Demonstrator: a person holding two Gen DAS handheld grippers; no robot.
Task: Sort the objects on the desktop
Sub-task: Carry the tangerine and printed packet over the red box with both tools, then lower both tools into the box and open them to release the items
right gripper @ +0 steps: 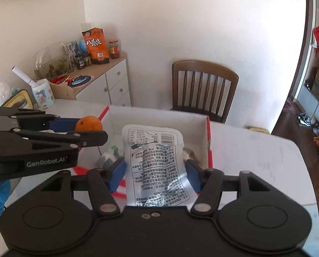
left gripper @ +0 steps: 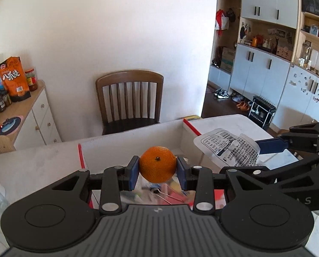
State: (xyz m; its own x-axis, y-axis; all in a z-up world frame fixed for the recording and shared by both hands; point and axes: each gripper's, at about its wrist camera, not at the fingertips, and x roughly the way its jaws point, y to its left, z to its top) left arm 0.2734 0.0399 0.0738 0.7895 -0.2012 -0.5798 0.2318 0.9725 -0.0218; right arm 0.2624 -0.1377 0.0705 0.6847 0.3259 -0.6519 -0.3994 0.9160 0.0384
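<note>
The counter point(right gripper: 255, 145) carries an open white box point(right gripper: 159, 112) with red edges, and both claws are held above it. The box lies directly ahead of and below each claw, so any drop into it turns on that single relation: each held thing hangs over the box's opening, not over the bare counter beside it.

The right claw point(right gripper: 156, 169) is held about half open, its 2 blue pads pressed against the sides of a silver printed packet point(right gripper: 155, 160). The packet's long axis runs along the claw's line of pointing, its far end reaching out over the box.

The left claw point(left gripper: 158, 169) is closed narrowly on an orange point(left gripper: 158, 163), gripped at both sides with the stem end facing the camera. The left claw is seen just left of the right one, near the box's left wall. Whether other items in the box sit under either load cannot be told clearly.
</note>
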